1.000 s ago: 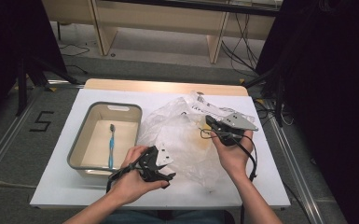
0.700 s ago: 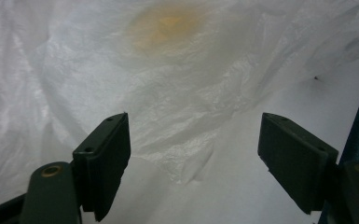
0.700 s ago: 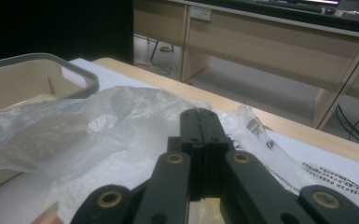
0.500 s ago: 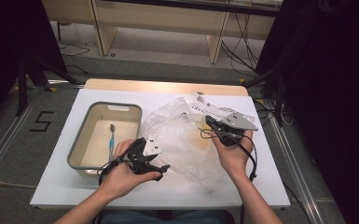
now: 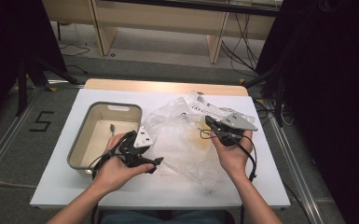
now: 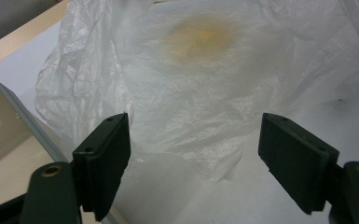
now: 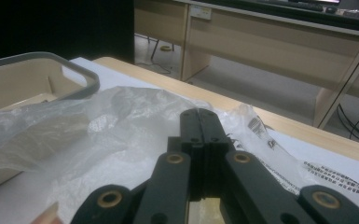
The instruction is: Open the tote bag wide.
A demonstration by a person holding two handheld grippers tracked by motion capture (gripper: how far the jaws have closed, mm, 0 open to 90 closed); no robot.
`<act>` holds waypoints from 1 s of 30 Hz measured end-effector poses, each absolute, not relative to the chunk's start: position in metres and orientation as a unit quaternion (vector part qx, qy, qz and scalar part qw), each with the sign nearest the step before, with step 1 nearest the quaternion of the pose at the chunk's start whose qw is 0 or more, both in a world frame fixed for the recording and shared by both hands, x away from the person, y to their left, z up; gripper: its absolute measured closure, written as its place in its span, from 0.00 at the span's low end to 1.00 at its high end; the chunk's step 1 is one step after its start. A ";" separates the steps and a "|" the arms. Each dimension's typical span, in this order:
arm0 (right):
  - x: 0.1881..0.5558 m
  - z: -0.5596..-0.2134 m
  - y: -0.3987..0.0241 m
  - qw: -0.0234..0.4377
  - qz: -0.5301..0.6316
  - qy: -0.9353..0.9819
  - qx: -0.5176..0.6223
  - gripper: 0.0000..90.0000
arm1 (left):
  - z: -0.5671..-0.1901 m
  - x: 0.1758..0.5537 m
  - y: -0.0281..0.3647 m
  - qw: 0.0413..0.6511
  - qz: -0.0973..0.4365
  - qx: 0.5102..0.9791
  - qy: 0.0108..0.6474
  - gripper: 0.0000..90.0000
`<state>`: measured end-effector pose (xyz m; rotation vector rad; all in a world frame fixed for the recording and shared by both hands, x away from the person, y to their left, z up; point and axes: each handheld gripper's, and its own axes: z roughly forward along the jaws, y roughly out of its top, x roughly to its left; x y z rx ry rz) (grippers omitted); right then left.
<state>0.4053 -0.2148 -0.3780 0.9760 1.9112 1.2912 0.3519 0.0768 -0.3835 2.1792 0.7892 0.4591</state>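
A crumpled clear plastic bag (image 5: 186, 135) lies on the white table, with a yellow-orange patch (image 6: 200, 37) showing through its film. My right gripper (image 5: 210, 125) is shut, and the film rises to its tips (image 7: 199, 116), so it looks pinched there. My left gripper (image 5: 154, 151) hangs open at the bag's left edge beside the tray, with its pads (image 6: 105, 154) wide apart above the film and nothing between them. In the grey-rimmed tray (image 5: 121, 106) the end of a toothbrush (image 5: 113, 127) sticks out from behind the left hand.
The tray's rim (image 6: 42, 135) runs close under my left jaw. A wooden strip (image 5: 168, 86) borders the table's far edge. Beyond it are desks (image 7: 279, 42) and floor cables (image 5: 240, 51). Bare white table lies in front of the bag (image 5: 177, 191).
My left gripper has risen and moved left and away from the front edge, to the tray's right rim, and now covers most of the toothbrush. The right gripper has kept still.
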 end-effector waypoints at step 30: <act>0.406 -0.379 -0.213 0.313 0.487 0.726 0.371 1.00 | -0.373 0.369 0.112 0.384 0.191 0.834 0.348 0.27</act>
